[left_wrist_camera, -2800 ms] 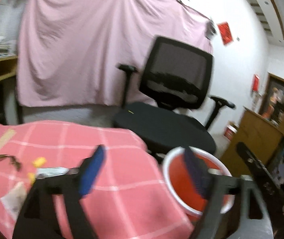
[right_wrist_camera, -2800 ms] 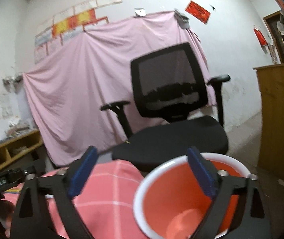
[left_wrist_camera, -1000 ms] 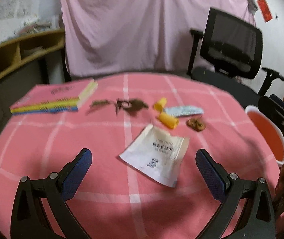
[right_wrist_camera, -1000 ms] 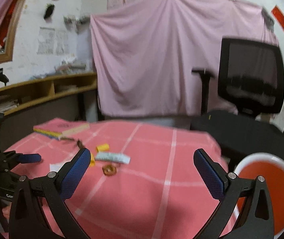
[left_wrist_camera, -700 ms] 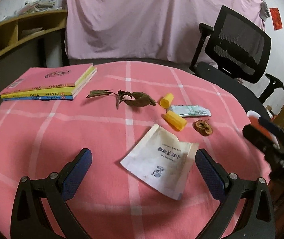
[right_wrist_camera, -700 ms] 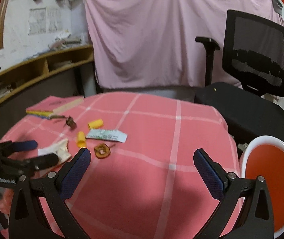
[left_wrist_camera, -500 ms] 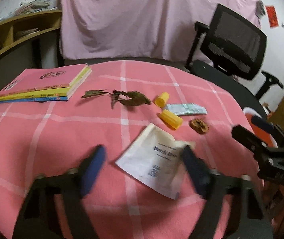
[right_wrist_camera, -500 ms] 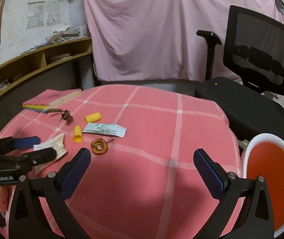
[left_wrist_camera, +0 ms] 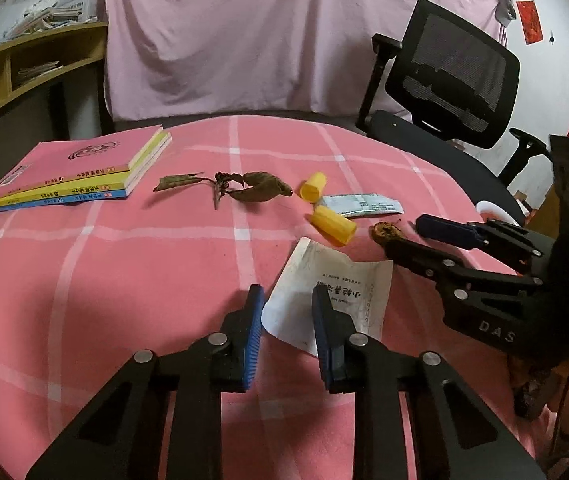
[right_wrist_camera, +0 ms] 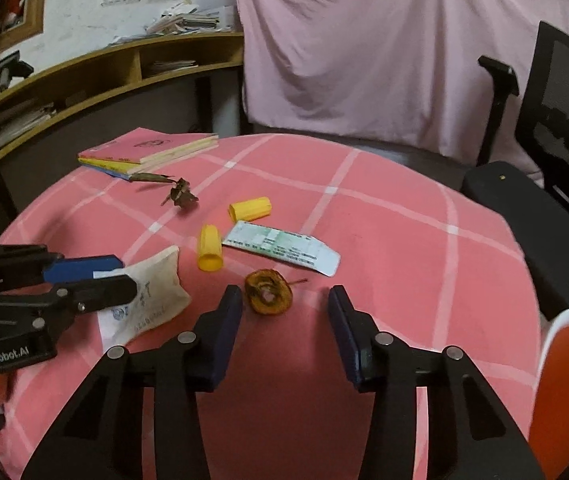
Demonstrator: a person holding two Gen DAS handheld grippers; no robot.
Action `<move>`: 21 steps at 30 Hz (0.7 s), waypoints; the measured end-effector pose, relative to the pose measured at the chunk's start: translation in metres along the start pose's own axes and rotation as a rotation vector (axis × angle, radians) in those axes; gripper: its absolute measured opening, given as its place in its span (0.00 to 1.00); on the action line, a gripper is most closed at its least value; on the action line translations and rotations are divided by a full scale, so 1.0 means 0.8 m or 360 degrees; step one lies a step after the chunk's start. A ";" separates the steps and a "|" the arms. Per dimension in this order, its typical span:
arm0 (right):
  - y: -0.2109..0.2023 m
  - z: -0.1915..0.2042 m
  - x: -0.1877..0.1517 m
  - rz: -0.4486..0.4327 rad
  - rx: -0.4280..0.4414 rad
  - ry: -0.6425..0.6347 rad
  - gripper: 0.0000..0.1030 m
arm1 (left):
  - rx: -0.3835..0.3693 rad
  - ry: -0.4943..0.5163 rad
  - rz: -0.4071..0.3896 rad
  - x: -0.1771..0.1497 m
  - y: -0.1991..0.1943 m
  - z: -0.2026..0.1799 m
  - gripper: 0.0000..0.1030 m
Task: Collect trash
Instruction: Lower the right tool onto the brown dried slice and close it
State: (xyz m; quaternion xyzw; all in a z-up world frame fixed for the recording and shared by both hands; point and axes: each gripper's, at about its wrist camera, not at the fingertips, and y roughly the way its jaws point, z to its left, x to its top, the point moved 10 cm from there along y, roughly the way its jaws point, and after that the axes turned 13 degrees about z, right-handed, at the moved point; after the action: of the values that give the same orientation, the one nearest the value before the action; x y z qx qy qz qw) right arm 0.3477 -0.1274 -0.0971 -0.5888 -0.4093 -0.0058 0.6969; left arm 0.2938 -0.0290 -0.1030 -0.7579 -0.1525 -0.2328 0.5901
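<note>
dim indoor light, sharp centre, fisheye-warped dark edges

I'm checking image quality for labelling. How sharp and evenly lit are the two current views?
Left wrist view: sharp, white packet print legible, black corner vignette, fisheye bowing of the table. Right wrist view: equally sharp, dim indoor light, soft shadow under the right gripper.

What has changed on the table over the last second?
Both tongs went from wide open to closing: the left tongs now straddle the near corner of the white packet, and the right tongs have dropped towards the brown dried peel, not yet gripping it. The yellow caps, ticket, leaves and books lie unmoved.
</note>
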 end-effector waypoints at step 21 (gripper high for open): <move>-0.022 -0.017 -0.014 -0.0045 0.0055 0.0137 0.21 | -0.0197 0.0174 0.0001 -0.006 -0.005 -0.041 0.64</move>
State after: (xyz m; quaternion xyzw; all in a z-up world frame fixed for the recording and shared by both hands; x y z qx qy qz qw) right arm 0.3393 -0.1495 -0.0893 -0.5702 -0.3872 -0.0339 0.7238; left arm 0.2818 -0.0597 -0.0957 -0.7792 -0.1051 -0.2827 0.5495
